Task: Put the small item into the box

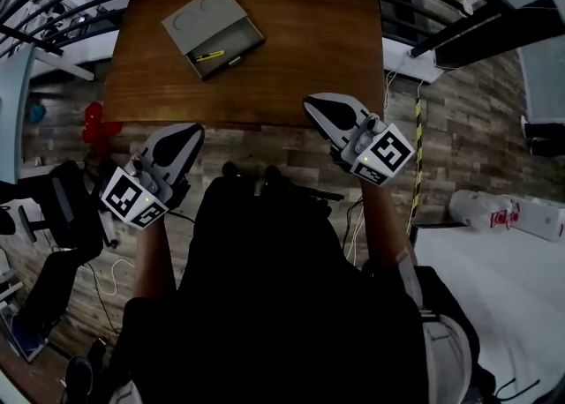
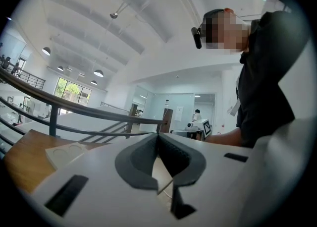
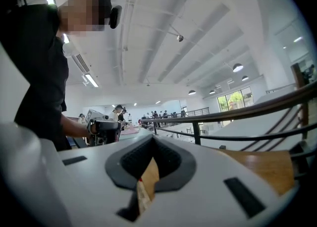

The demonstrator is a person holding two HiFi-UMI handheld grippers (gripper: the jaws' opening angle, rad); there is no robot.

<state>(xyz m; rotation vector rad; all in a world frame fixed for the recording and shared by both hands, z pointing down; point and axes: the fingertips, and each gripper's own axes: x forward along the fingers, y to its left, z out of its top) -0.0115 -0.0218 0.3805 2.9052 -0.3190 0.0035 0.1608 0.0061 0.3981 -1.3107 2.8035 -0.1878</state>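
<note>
A grey flat box [image 1: 205, 16] lies on the far left part of the wooden table [image 1: 300, 49], its drawer pulled out toward me. A small yellow item [image 1: 209, 56] lies inside the drawer, with a smaller pale bit beside it. My left gripper [image 1: 191, 134] hovers at the table's near edge, left of centre, shut with nothing between its pads. My right gripper [image 1: 316, 108] is shut and holds nothing, over the near edge further right. In the left gripper view the jaws [image 2: 158, 139] meet at the tip and the box [image 2: 63, 152] shows low left. The right gripper [image 3: 151, 141] points up over the table [image 3: 267, 166].
A black railing [image 1: 459, 5] runs behind and right of the table. Chairs and cables sit on the floor at left, a white table [image 1: 503, 288] at lower right. The person's dark torso fills the lower head view.
</note>
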